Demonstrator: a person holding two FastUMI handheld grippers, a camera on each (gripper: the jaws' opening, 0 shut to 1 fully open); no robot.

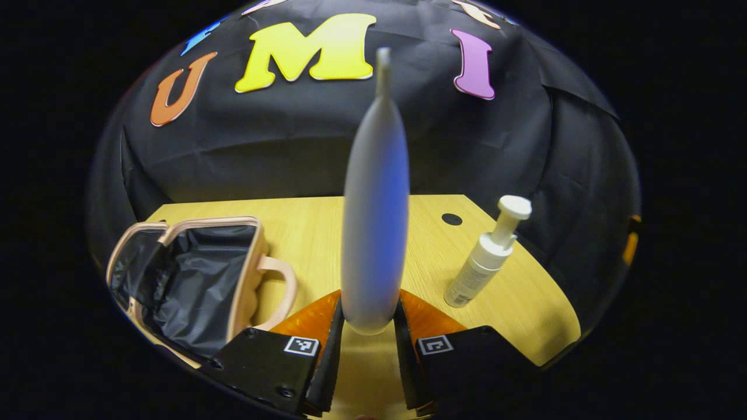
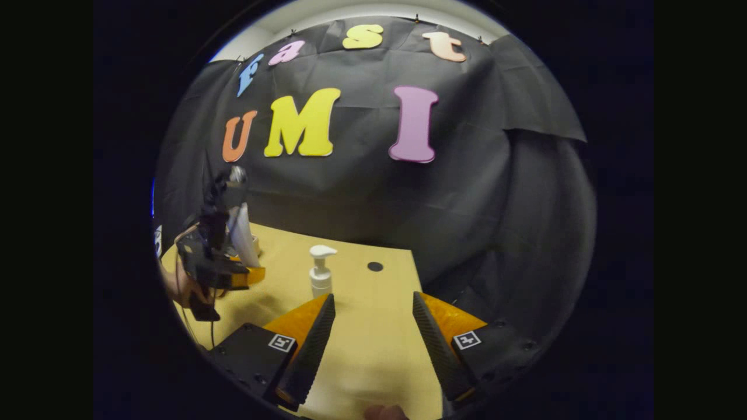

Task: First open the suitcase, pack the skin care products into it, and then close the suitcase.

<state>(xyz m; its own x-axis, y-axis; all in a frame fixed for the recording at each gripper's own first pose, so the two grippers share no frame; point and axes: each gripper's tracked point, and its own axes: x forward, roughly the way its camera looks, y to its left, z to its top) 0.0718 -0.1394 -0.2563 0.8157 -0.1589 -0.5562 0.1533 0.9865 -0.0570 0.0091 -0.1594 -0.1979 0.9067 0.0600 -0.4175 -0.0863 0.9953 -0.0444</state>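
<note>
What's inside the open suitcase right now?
In the left gripper view, the suitcase stands open, showing only dark, crinkled lining. No skin care products are visible inside, though its bottom corner is covered by the left gripper, which is holding a white tube.

your open pink suitcase (image 1: 192, 280) sits left; a white tube (image 1: 373, 233) stands upright, raised; your white pump bottle (image 1: 487, 259) stands right.

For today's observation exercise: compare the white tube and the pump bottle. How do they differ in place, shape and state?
The white tube is held upright off the table, clamped between the left gripper jaws; the pump bottle stands free on the table. The tube is smooth and tapers to a narrow tip; the bottle carries a pump head on top. Both are white, and neither is yet in the open suitcase.
</note>
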